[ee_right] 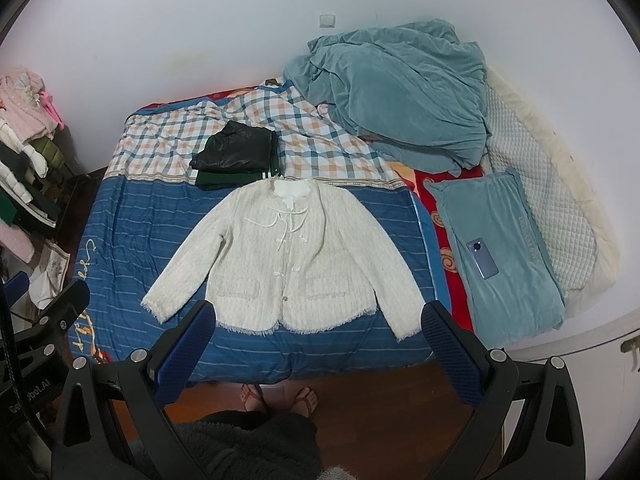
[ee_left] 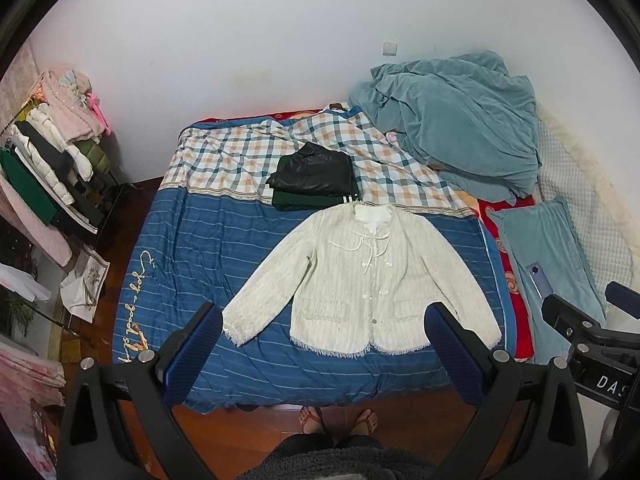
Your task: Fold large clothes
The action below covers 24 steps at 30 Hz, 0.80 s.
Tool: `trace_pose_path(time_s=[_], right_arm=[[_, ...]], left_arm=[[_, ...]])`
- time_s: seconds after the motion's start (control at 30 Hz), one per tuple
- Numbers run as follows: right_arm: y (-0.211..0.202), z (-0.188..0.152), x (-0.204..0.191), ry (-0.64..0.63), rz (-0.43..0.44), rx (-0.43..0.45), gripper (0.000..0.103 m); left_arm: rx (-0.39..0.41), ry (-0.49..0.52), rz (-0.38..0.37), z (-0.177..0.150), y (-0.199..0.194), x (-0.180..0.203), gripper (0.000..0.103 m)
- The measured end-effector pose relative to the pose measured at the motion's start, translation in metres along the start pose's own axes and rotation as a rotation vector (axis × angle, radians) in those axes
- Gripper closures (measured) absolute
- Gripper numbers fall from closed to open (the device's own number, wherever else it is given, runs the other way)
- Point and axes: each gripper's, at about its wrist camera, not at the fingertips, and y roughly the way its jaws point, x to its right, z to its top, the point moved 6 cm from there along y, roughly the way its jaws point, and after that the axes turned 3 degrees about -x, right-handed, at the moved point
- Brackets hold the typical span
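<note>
Even, soft indoor light in both wrist views, no hard shadows and no glare. The white wall (ee_left: 248,40) reads bright, slightly bluish. Heavy fisheye bending curves the bed (ee_right: 360,344) edges, black vignette fills the corners. Centre sharp; the rims soften a little.

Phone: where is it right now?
The phone lies on the teal pillow at the bed's right side, right of the cream jacket.

Nubbly cream woven jacket (ee_left: 360,280) with frayed hem; glossy, perhaps leather, black garment (ee_left: 312,172); polished wood floor (ee_left: 400,420).
</note>
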Motion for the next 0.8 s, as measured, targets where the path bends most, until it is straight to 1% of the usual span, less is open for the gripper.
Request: trace_pose_path(time_s=[0.33, 0.47, 0.57, 0.63, 0.7, 0.73, 0.8], right_arm=[[-0.001, 0.000, -0.001, 0.001, -0.002, 0.002, 0.000], [0.000, 0.005, 0.002, 0.009, -0.005, -0.001, 0.000], [0.003, 0.011, 0.004, 0.029, -0.008, -0.002, 0.000], [0.010, 0.013, 0.005, 0.056, -0.003, -0.005, 0.000], [0.022, 0.016, 0.008, 0.116, 0.030, -0.005, 0.000], [0.029, 0.015, 0.010, 0.141, 0.043, -0.007, 0.000], [0.051, 0.015, 0.018, 0.223, 0.084, -0.021, 0.000]], left_arm=[[0.005, 0.003, -0.010, 0.008, 0.001, 0.002, 0.000], [0.007, 0.004, -0.018, 0.011, 0.007, -0.002, 0.000], [0.021, -0.001, -0.002, 0.012, 0.016, -0.007, 0.000], [0.036, -0.007, 0.024, 0.016, 0.028, -0.016, 0.000], [0.059, -0.012, 0.047, 0.018, 0.040, -0.024, 0.000], [0.065, -0.007, 0.071, 0.022, 0.053, -0.028, 0.000], [0.072, 0.000, 0.091, 0.024, 0.070, -0.036, 0.000]])
